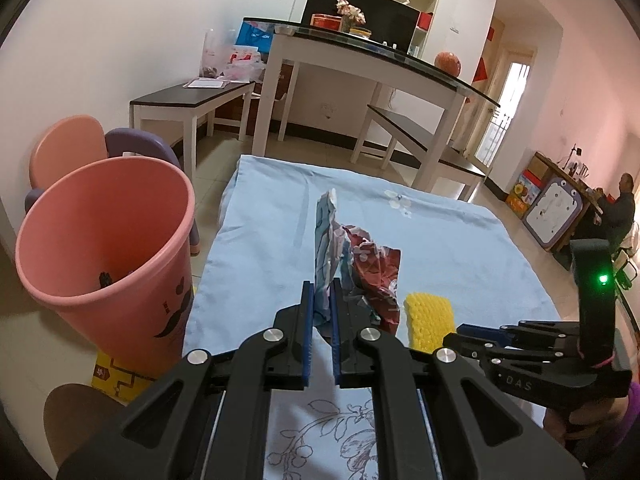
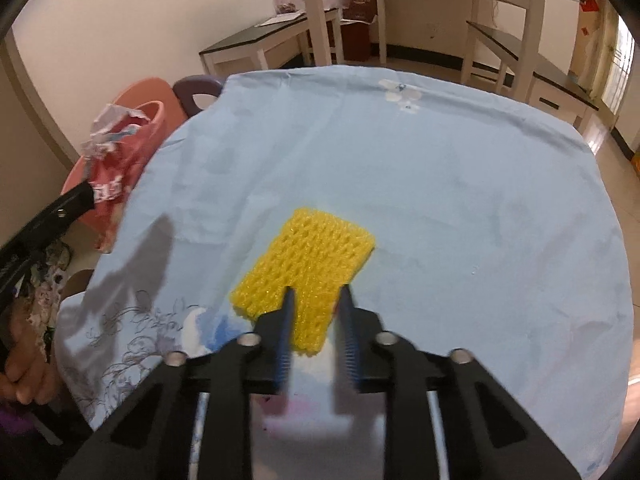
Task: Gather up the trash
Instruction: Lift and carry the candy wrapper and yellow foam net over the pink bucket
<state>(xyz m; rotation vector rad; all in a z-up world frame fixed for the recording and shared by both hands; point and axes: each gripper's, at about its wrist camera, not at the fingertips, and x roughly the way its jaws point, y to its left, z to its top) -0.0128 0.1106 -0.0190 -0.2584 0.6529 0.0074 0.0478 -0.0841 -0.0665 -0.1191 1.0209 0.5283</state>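
Note:
My left gripper [image 1: 322, 294] is shut on a crumpled red, white and blue wrapper [image 1: 356, 264] and holds it above the blue tablecloth [image 1: 460, 248]. The wrapper also shows in the right wrist view [image 2: 110, 148], in front of the pink bin. A pink trash bin [image 1: 108, 256] stands off the table's left edge, open, with a dark scrap inside. A yellow foam net [image 2: 308, 268] lies flat on the cloth. My right gripper [image 2: 318, 296] is open, its fingers straddling the near end of the net. The right gripper also shows in the left wrist view [image 1: 472, 336].
Pink and purple small chairs [image 1: 80, 148] stand behind the bin. A yellow box [image 1: 112, 372] lies on the floor under it. A white dining table [image 1: 360, 64] and benches stand beyond. A person [image 1: 624, 208] sits at far right.

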